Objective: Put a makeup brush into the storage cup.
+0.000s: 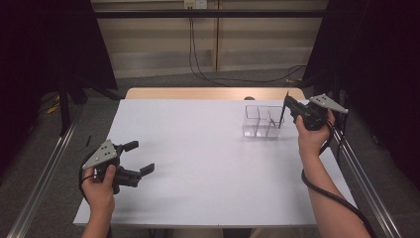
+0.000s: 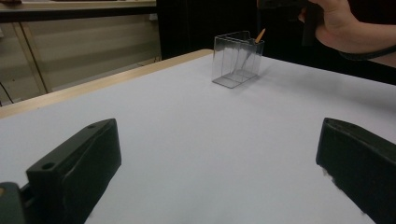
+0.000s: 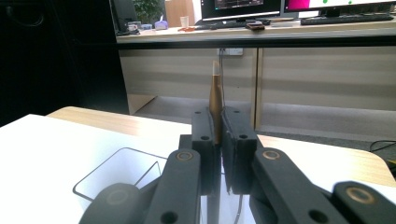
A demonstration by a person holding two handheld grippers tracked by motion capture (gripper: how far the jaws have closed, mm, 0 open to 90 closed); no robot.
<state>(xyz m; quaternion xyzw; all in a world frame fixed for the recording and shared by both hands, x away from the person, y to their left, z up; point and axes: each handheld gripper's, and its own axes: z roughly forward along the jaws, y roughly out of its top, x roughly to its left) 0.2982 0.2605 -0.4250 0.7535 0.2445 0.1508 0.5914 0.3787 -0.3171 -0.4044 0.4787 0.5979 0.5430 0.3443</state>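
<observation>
Hovering over the clear plastic three-compartment box (image 1: 263, 121) at the far right of the white worktop (image 1: 198, 163), the right gripper (image 1: 288, 105) has its jaws clamped shut on a slim brown pencil-like stick (image 3: 215, 105). From the high view the stick hangs almost upright, its lower end dipping at the box's right-hand compartment; whether it touches the floor of it, I cannot tell. In the left gripper view an orange tip (image 2: 259, 34) peeks above the box's rim.

Now the advice from the sideline: keep that stick vertical and centred over the one compartment, clear of the thin dividing walls, because this light box looks as if it would slide or tip at a nudge. Lower it gently until the bottom end rests, and only then let the jaws part, just enough to free it, lifting straight up afterwards.

Over at the near left, the left gripper (image 1: 138, 157) waits with jaws wide open, nothing between them, well apart from the box.
</observation>
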